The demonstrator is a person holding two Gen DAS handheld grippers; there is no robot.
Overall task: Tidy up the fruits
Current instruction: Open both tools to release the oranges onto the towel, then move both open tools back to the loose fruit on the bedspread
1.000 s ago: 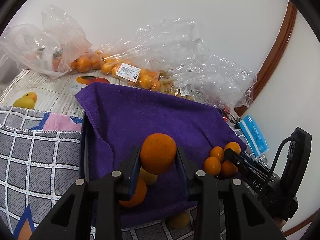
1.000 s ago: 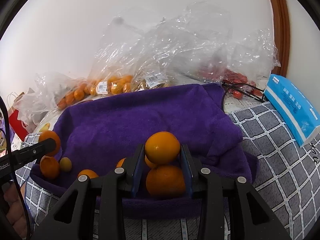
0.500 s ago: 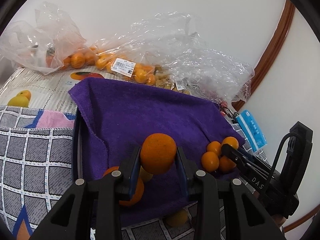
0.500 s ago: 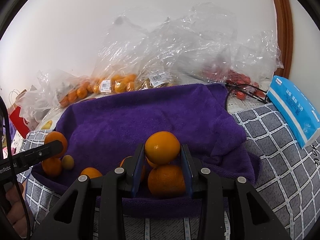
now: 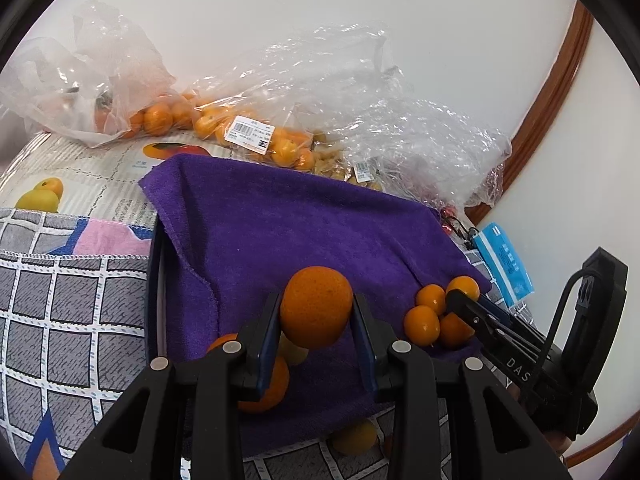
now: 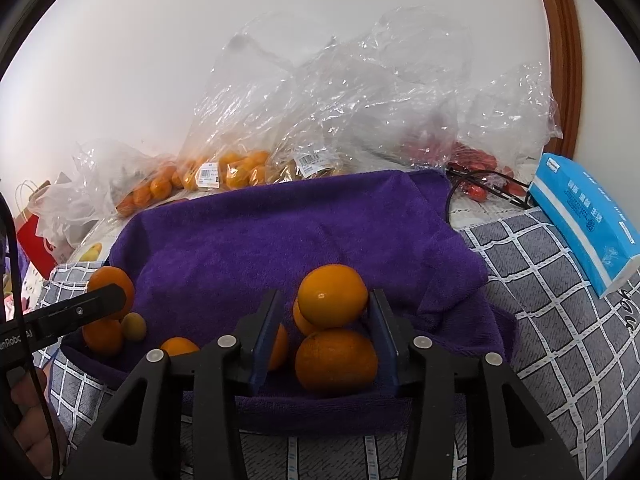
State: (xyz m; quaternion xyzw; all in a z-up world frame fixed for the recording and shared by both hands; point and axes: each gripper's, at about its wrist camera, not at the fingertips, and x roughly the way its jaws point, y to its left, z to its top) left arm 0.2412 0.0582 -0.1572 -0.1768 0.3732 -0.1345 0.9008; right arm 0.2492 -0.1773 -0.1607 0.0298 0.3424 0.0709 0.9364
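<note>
The right hand-held gripper (image 6: 326, 330) has just been opening its jaws. An orange (image 6: 333, 295) sits between them, and now there is a clear gap on its left side, so the pads no longer squeeze it. It rests on top of a bigger orange (image 6: 336, 359) in a little pile on the purple towel (image 6: 280, 232). I think this means the orange has been let go onto the pile, and the pile on the right is growing. It sits high up, so it could roll off. The left hand-held gripper (image 5: 316, 334) is closed on another orange (image 5: 316, 307), with both pads tight on its sides, and holds it up above the near left edge of the towel. Under it lie one more orange (image 5: 266, 386) and a small yellow fruit (image 5: 294, 354). That orange is not yet set down. Behind the towel are clear plastic bags (image 6: 332, 108) full of small oranges and other fruit, so I think a lot of sorting is left. A blue tissue pack (image 6: 584, 220) lies to the right on the grey checked cloth (image 6: 560, 320). One yellow fruit (image 5: 354, 438) lies off the towel, near its front edge. Nothing blocks the middle of the towel, but the piles are close to the front edge, where fruit could roll away.
</note>
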